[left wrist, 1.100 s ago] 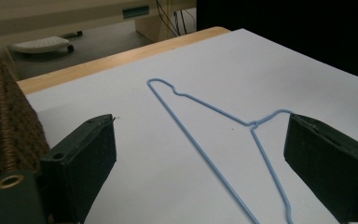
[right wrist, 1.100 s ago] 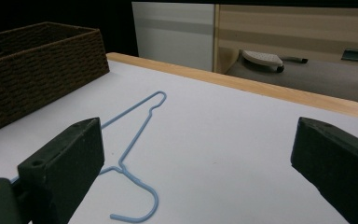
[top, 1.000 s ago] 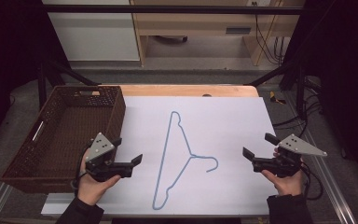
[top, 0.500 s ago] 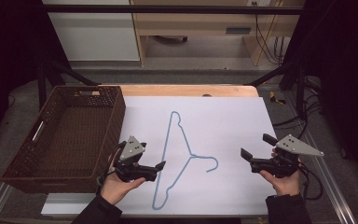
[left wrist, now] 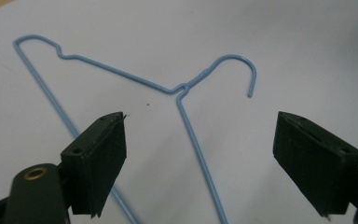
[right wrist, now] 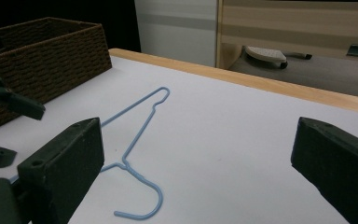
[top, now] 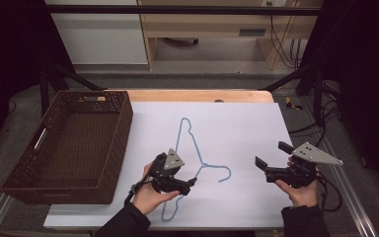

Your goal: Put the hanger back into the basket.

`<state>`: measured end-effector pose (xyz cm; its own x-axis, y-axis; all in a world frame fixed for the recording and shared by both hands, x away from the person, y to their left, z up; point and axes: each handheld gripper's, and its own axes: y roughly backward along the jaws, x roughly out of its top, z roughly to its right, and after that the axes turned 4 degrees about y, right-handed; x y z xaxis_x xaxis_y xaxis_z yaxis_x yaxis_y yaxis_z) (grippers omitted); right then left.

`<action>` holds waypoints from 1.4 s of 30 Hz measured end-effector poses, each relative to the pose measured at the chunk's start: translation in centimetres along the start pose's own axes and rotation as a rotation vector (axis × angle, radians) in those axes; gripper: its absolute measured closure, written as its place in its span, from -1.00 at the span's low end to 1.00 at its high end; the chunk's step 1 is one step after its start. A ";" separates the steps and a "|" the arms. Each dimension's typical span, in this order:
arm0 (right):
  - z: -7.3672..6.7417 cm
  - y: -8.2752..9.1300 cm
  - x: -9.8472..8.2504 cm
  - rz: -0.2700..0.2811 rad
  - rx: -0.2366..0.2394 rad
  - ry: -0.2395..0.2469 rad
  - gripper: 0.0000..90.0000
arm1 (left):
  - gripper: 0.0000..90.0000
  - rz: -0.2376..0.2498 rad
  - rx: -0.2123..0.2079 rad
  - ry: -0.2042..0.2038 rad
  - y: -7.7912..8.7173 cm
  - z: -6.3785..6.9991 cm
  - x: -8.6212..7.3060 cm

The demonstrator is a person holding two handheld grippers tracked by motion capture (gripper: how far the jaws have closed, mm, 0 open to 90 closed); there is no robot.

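A blue wire hanger [top: 196, 148] lies flat on the white sheet, hook pointing right. My left gripper [top: 188, 185] hovers low over its lower arm, just below the neck. In the left gripper view the hanger [left wrist: 182, 87] sends one wire arm down between my left gripper's [left wrist: 200, 120] jaws. The jaws have just been closing a little but stand wide, pads clear of the wire. My right gripper [top: 270, 154] waits open to the right of the hook with nothing in it. The right gripper view looks between its jaws [right wrist: 199, 126] at the hanger [right wrist: 137, 133].
An empty brown wicker basket [top: 123, 123] stands at the table's left, close to my left hand. The white sheet [top: 246, 123] covers the table, with a wooden edge [top: 202, 94] at the far side. Black frame bars and cabinets stand beyond.
My left hand moved right from beside the basket and sank onto the hanger's lower arm. The right hand and the hanger stayed put.
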<state>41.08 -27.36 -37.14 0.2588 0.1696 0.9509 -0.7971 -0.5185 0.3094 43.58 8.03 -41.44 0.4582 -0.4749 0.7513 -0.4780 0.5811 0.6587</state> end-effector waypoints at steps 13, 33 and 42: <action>0.0 -0.2 -0.1 -0.005 0.000 -0.003 -0.93 | -0.29 -0.131 -0.003 0.018 -3.6 0.1 -0.1; -0.1 -0.5 -0.3 -0.018 0.005 -0.004 -0.93 | 0.47 -0.265 0.013 0.026 -5.9 0.9 -0.7; -0.1 -0.6 -0.3 -0.019 0.008 -0.008 -0.93 | 0.68 -0.281 0.057 0.053 -6.2 1.2 -0.7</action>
<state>41.37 -27.00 -37.56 0.2783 0.1726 0.9449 -0.7876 -0.5220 0.3273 45.34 3.91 -46.00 0.6162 -0.5764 0.5367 -0.3669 0.3929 0.8432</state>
